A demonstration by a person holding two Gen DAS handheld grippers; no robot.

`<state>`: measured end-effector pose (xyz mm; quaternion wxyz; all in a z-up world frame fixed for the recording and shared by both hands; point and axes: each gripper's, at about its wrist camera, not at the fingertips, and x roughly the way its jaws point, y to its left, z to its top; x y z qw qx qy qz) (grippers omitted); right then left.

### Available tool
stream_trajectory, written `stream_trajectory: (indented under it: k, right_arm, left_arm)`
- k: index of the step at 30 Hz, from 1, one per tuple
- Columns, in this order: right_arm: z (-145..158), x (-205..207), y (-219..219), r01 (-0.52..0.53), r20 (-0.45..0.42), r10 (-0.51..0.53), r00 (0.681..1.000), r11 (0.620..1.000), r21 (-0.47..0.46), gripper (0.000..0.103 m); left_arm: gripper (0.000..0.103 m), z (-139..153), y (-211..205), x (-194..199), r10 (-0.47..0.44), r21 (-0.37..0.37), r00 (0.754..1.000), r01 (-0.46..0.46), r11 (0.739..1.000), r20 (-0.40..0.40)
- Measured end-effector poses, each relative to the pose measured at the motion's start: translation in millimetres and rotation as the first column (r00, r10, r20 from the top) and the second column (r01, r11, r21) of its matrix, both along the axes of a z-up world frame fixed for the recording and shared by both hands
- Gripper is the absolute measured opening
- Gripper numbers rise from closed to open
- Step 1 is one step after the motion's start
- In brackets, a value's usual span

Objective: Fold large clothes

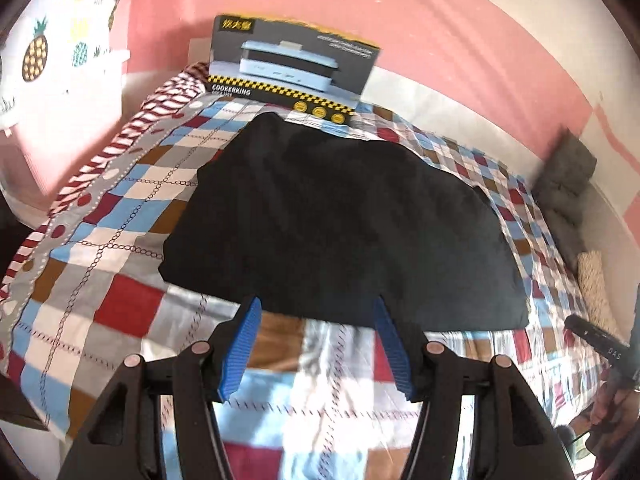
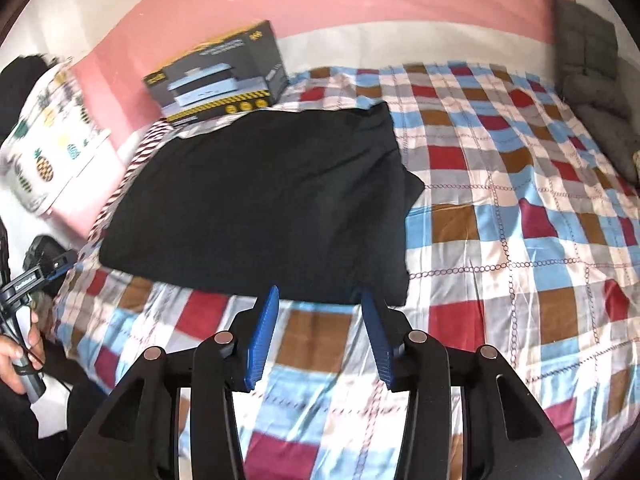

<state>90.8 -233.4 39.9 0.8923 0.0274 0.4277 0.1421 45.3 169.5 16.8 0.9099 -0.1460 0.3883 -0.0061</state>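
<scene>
A black garment [image 1: 340, 216] lies folded in a rough rectangle on the checked bedspread [image 1: 120, 300]. It also shows in the right wrist view [image 2: 260, 208]. My left gripper [image 1: 316, 304] is open and empty, its blue pads [image 1: 244, 344] hovering just short of the garment's near edge. My right gripper [image 2: 318, 296] is open and empty too, its fingertips just short of the near right part of the garment. The bedspread [image 2: 500, 240] fills the right wrist view.
A Cookerking appliance box [image 1: 292, 64] stands at the bed's far end, just behind the garment, also in the right wrist view [image 2: 220, 76]. A pineapple-print pillow [image 2: 52, 148] lies left. Grey cushions [image 2: 592, 72] sit at the far right. A pink wall [image 1: 400, 20] backs the bed.
</scene>
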Motion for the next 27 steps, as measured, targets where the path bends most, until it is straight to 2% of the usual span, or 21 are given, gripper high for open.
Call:
stream_trajectory:
  k: [5,13,18,24,27]
  right_arm:
    - [9,-33,16,-0.044,0.031,0.044,0.999,0.999,-0.013,0.044]
    - [25,-78,36,-0.095,0.11,0.103,0.989,0.992,-0.081,0.044]
    - [24,-92,43,-0.111,0.121,0.123,0.985,0.989,-0.101,0.045]
    - [20,-101,47,-0.118,0.113,0.13,0.985,0.987,-0.109,0.045]
    - [19,-104,48,-0.119,0.109,0.131,0.985,0.987,-0.113,0.045]
  left_arm:
    - [0.061,7,-31,-30,-0.012,0.017,0.999,0.012,1.0,-0.032]
    - [0.061,24,-62,-73,-0.004,0.09,1.0,0.005,0.996,-0.009]
    - [0.061,22,-74,-83,-0.009,0.139,1.0,0.012,0.99,-0.018]
    - [0.061,14,-81,-88,-0.025,0.126,0.999,0.03,0.992,-0.044]
    - [0.061,13,-84,-90,-0.022,0.145,0.999,0.028,0.989,-0.048]
